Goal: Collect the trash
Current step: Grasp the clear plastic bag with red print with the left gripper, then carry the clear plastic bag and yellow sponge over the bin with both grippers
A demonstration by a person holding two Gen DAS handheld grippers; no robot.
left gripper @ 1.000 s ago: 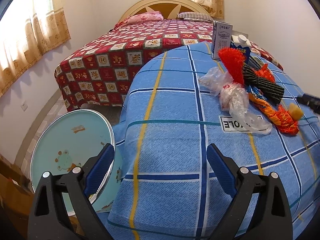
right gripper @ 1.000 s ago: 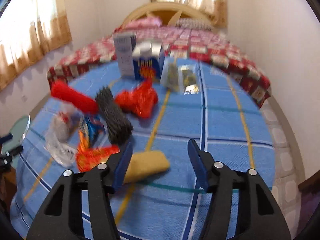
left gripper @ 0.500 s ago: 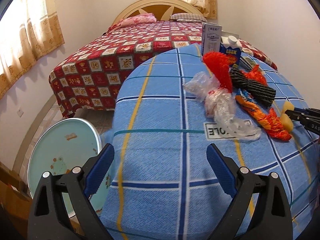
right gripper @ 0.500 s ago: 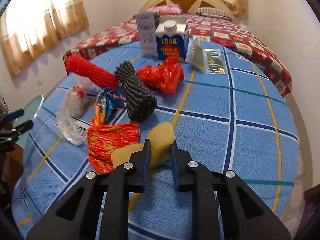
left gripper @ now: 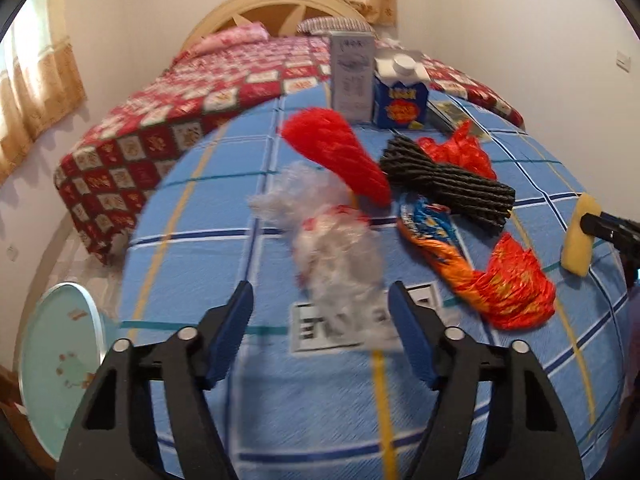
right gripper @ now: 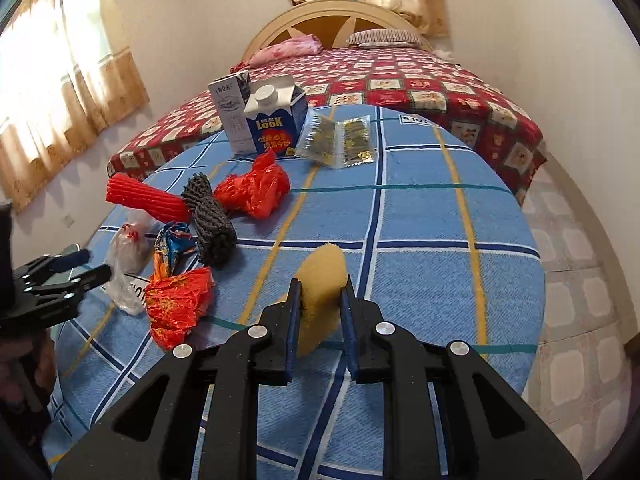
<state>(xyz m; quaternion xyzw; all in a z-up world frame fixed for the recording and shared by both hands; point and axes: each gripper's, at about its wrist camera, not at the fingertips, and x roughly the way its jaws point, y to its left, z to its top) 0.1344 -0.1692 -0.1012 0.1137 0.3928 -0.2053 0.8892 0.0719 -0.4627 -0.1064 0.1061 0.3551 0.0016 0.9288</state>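
Observation:
Trash lies on a round table with a blue checked cloth (right gripper: 420, 248). My right gripper (right gripper: 320, 300) is shut on a yellow sponge (right gripper: 322, 280) and holds it above the cloth; the sponge also shows in the left wrist view (left gripper: 578, 240). My left gripper (left gripper: 320, 312) is open, its blue pads either side of a crumpled clear plastic bag (left gripper: 336, 248), just short of it. Beside the bag lie a red foam net (left gripper: 340, 152), a black foam net (left gripper: 448, 180), an orange snack wrapper (left gripper: 500, 284) and a red plastic bag (right gripper: 256, 188).
At the table's far side stand a grey carton (right gripper: 234, 108) and a blue milk carton (right gripper: 276, 120), with a clear gold-printed packet (right gripper: 340, 140) beside them. A bed with a red quilt (right gripper: 400, 80) is behind. A pale green round tray (left gripper: 60, 360) leans left of the table.
My right gripper has lifted the yellow sponge off the cloth. My left gripper has moved right and forward toward the clear plastic bag, still open.

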